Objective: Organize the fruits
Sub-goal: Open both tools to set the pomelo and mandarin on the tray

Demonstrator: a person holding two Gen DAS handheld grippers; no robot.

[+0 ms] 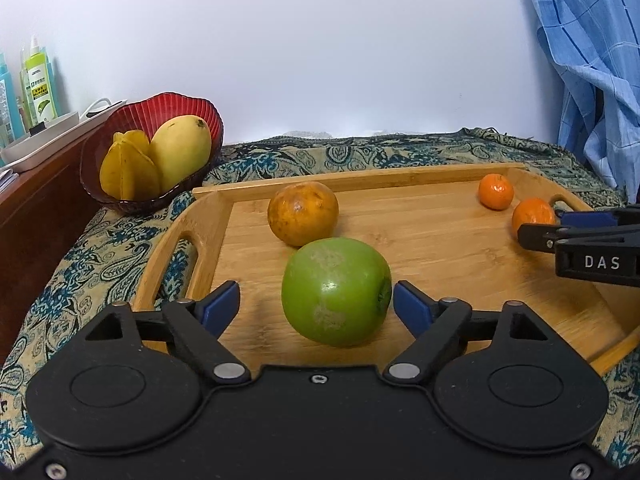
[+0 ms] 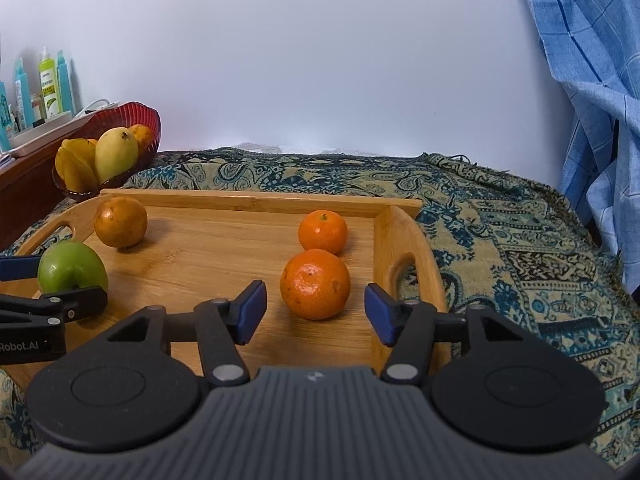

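Observation:
A green apple (image 1: 335,291) rests on the wooden tray (image 1: 420,220) between the fingers of my left gripper (image 1: 316,303), which is open; a gap shows on each side of the fruit. In the right wrist view a tangerine (image 2: 315,284) sits on the same tray (image 2: 224,232), between the blue pads of my open right gripper (image 2: 316,314), untouched. A second tangerine (image 2: 323,231) lies just behind it. A brownish orange (image 1: 303,213) stands behind the apple. At the left, a red bowl (image 1: 188,110) holds a mango (image 1: 182,152) and a starfruit (image 1: 128,166).
The tray sits on a paisley cloth (image 2: 520,240). A dark wooden cabinet (image 1: 36,208) at the left carries a white tray with bottles (image 1: 38,84). A blue checked cloth (image 2: 592,80) hangs at the right. The white wall stands behind.

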